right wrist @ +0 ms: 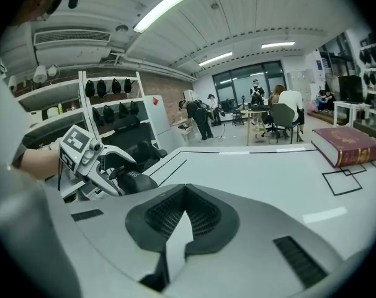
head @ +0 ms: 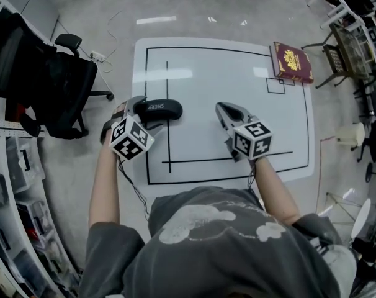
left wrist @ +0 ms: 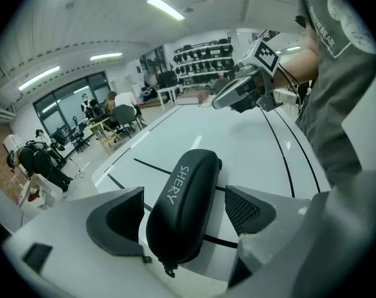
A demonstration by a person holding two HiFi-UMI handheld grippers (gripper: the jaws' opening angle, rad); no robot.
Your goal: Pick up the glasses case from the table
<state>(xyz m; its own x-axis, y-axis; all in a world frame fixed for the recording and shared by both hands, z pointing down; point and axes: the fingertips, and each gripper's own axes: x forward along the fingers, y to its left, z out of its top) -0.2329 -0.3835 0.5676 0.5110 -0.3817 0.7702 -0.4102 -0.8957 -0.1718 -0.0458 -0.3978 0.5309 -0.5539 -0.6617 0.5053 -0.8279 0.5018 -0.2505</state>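
Left tongs [left wrist: 187,215]: spread wide, one pad on each side of the glasses case [left wrist: 185,188], a gap showing on both sides. Neither pad is pressing, so there is no grip yet.

Glasses case: lies flat on the white table [head: 237,79], in its left part, across a marked black line. Its near end, with a small zip pull, sits between the pads and its length runs away from the tongs. It is an oblong black shell with rounded flanks and white lettering on top.

Handling, as judged: probably light and rigid, so a firm squeeze should do no harm. The curved, smooth-looking sides could let it squirt out or roll if pinched high. Best hold is across the narrow width, low on the flanks and close to mid-length, so it does not droop at the far end.

Right tongs [right wrist: 185,191]: pressed together, empty, held over bare table well apart from the case.

Far corner: a dark red book [head: 292,62], clear of the work.
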